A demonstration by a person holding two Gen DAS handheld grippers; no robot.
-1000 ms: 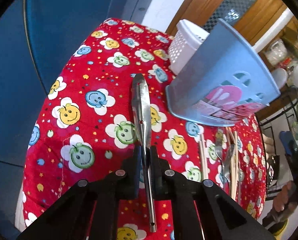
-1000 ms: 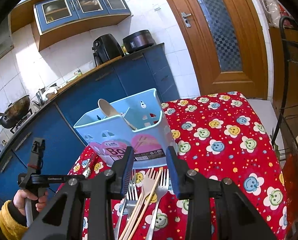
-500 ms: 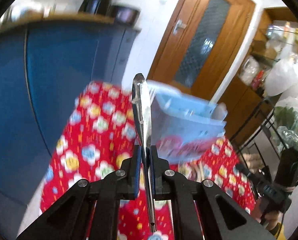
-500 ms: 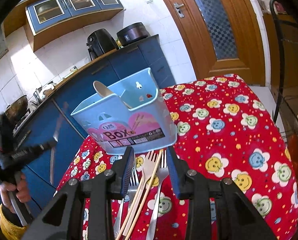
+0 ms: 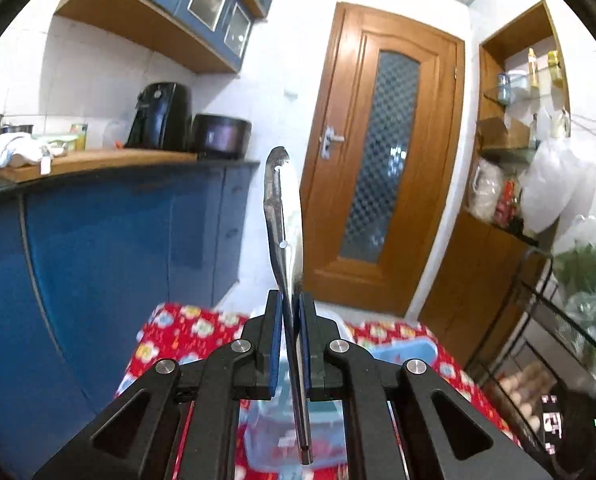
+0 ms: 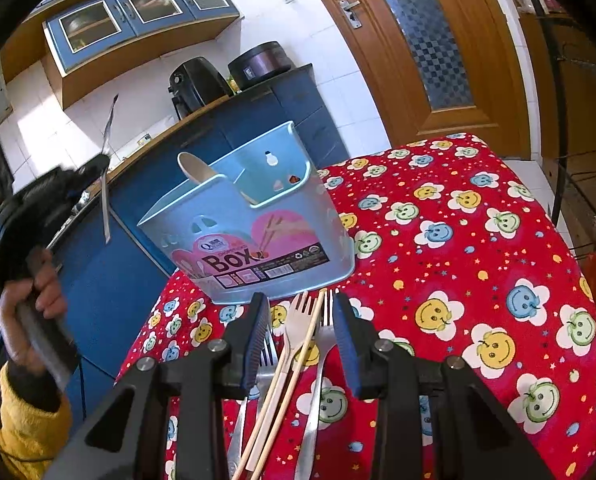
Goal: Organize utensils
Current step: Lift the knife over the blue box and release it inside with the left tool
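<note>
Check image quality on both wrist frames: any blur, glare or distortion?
Left wrist: blue box and red tablecloth smeared low in frame, glare on the metal utensil. Right wrist: box and forks sharp, left gripper blurred. Fisheye bends both.

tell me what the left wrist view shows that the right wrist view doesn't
Only the left wrist view: the left tool shut on a shiny metal knife blade seen close, and wooden shelves with bottles.

Only the right wrist view: the open right tool above loose forks and wooden chopsticks, the wooden spoon inside the box, and a hand gripping the left tool's handle.

Both: the light blue plastic utensil box, the red smiley-flower tablecloth, the wooden door.
</note>
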